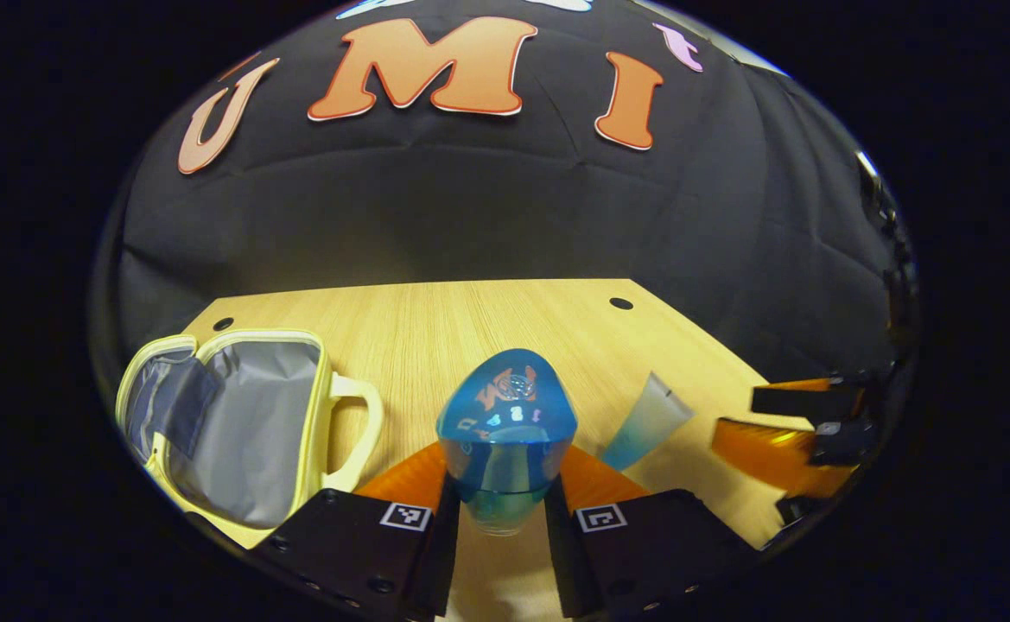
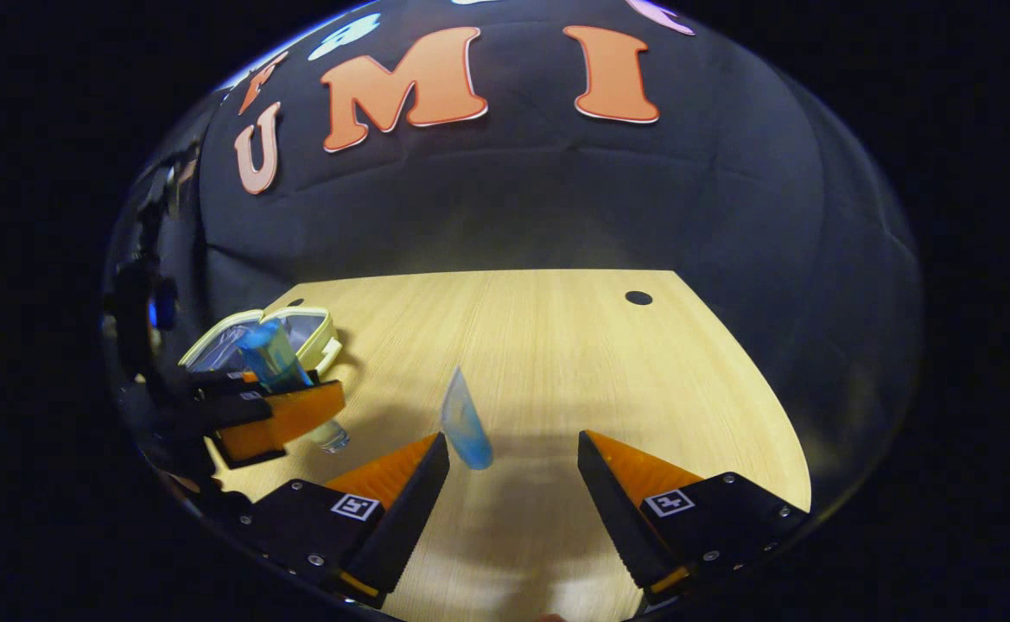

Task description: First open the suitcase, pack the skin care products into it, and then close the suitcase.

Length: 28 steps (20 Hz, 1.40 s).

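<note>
My left gripper [image 1: 505,505] is shut on a blue skin care bottle [image 1: 506,432], held up above the wooden table [image 1: 470,320]. To its left lies the small yellow suitcase [image 1: 237,423], lid open, grey lining showing. A pale blue tube [image 1: 647,421] lies on the table to the right of the bottle. In the right gripper view the same tube [image 2: 466,423] lies just ahead of my right gripper [image 2: 513,471], which stands open and apart from it. Farther left there, the left gripper [image 2: 276,415] holds the bottle [image 2: 276,358] in front of the suitcase [image 2: 310,333].
The table has a round cable hole [image 1: 620,303] near its far right corner and another hole [image 1: 223,324] at the far left. Black cloth walls close the booth behind. The right gripper [image 1: 803,436] shows at the right edge of the left gripper view.
</note>
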{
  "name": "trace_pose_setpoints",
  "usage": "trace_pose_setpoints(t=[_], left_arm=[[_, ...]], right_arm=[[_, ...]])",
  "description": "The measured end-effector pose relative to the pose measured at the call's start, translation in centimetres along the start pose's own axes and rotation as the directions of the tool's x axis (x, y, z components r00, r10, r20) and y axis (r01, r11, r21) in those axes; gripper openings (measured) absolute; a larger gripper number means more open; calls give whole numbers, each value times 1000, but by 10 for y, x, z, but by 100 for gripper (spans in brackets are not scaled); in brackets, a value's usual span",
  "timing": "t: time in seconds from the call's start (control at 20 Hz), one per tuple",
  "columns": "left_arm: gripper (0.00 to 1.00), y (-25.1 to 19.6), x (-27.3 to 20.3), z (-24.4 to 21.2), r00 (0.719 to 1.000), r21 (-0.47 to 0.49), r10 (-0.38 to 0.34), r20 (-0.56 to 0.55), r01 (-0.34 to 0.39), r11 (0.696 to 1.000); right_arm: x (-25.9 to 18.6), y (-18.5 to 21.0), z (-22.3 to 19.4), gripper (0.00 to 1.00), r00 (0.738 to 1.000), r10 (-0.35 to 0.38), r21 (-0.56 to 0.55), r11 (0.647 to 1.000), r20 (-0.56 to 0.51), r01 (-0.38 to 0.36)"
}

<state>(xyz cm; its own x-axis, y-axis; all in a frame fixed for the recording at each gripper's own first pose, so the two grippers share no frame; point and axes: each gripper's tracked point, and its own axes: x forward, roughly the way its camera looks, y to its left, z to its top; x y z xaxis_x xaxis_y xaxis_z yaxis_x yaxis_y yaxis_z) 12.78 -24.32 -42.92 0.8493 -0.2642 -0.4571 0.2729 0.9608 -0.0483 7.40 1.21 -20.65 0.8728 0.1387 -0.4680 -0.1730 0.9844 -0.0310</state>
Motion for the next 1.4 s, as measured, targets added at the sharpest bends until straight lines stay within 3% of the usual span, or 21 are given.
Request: trace_pose_setpoints(t=[0.1, 0.2, 0.5, 0.7, 0.75, 0.8, 0.85, 0.9, 0.95, 1.1, 1.25, 1.4], left_arm=[[46, 0, -25, 6, 1000, -33, -7, -11, 6, 999], [46, 4, -47, 10, 1000, -57, 0, -22, -2, 998], [46, 48, -94, 25, 996, -91, 93, 9, -92, 992], [46, 72, -107, 24, 990, -117, 141, 8, -139, 983], [46, 76, -109, 23, 989, -122, 149, 7, -147, 982], [46, 79, -109, 21, 988, -129, 154, 4, -152, 980], [46, 81, -111, 20, 987, -139, 158, 3, -156, 978], [46, 82, -111, 19, 988, -149, 157, 3, -155, 977], [46, 83, -111, 18, 988, -158, 156, 3, -154, 975], [46, 93, -115, 17, 988, -165, 153, 1, -151, 975], [46, 117, -127, 40, 988, -180, 150, 29, -143, 973], [46, 149, -141, 60, 995, -185, 103, 13, -99, 978]], right_arm=[[13, 13, -3, 100, 999, 31, -25, 999, -10, -32], [28, 21, -6, 96, 999, 52, -51, 997, -15, -53], [84, 23, -18, 92, 998, 35, -77, 996, -54, -39], [99, 30, -28, 80, 995, 48, -60, 997, -85, -53], [101, 33, -28, 68, 995, 51, -69, 996, -83, -57], [103, 34, -31, 69, 995, 46, -82, 995, -88, -54], [106, 33, -35, 51, 994, 39, -98, 994, -99, -49], [110, 34, -31, 53, 996, 41, -104, 993, -84, -50], [107, 35, -32, 41, 995, 46, -107, 993, -90, -56], [97, 35, -27, 30, 992, 59, -55, 996, -113, -66], [71, 46, -1, 34, 993, 82, 15, 997, -87, -81], [45, 71, 24, 34, 994, 89, 64, 994, -65, -84]])
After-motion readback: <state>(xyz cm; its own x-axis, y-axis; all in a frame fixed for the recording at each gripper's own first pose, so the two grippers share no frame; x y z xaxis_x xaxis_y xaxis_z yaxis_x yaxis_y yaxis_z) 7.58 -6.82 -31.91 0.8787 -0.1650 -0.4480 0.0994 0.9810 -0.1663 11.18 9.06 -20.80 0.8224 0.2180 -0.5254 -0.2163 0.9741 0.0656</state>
